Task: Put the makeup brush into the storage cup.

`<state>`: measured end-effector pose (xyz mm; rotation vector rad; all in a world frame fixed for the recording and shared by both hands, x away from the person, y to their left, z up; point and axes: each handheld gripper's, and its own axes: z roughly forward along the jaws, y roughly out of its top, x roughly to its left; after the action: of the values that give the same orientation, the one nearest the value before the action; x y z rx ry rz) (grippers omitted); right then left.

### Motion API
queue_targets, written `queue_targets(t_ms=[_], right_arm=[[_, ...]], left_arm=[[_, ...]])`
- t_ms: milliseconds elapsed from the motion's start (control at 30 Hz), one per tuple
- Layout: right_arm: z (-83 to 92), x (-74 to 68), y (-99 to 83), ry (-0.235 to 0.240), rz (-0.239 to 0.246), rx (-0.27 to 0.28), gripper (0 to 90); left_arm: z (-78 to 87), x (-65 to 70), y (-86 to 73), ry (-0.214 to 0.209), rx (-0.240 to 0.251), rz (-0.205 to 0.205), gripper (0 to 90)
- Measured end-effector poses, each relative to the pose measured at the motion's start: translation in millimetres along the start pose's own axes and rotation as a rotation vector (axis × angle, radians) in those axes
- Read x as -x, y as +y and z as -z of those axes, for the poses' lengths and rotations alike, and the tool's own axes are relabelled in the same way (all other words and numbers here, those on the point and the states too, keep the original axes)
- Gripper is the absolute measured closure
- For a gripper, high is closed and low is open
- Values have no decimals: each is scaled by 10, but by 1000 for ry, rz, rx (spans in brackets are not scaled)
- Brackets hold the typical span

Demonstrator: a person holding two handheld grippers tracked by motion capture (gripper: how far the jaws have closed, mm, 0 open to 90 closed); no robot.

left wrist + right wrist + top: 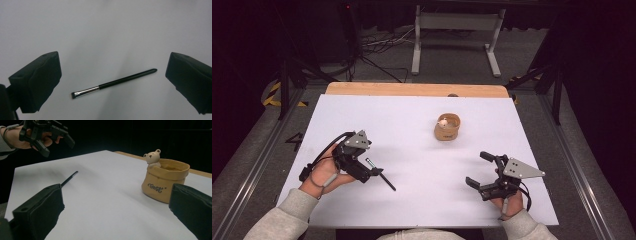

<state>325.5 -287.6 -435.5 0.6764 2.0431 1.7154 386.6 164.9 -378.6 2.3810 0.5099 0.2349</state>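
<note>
Brush (380,175) on table (412,125) left; pot (447,127) behind, right.

Light from overhead: table (412,115) bright and even, surroundings nearly black. Soft shadow beside the brush (113,83), faint ones under both hands. High view low-res, grainy. Gripper views: near jaws soft, slightly out of focus; far bg dark; mild vignetting at corners.

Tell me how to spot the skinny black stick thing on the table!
Find the big white table, then the left gripper near its front left side. Lying flat on the table below that open gripper is the makeup brush. It is thin and black with a silver band and a tiny dark tip, unlike the fat tan bear pot farther back.
</note>
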Motion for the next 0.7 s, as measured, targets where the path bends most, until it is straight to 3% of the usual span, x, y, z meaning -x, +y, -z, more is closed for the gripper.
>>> queue_targets(t_ms=[200, 700], right_arm=[[2, 7, -6, 2, -6, -4, 0], [0, 6, -14, -2, -8, -12, 0]], left_arm=[[-41, 1, 50, 14, -81, -38, 27], [-198, -104, 49, -16, -196, -48, 20]])
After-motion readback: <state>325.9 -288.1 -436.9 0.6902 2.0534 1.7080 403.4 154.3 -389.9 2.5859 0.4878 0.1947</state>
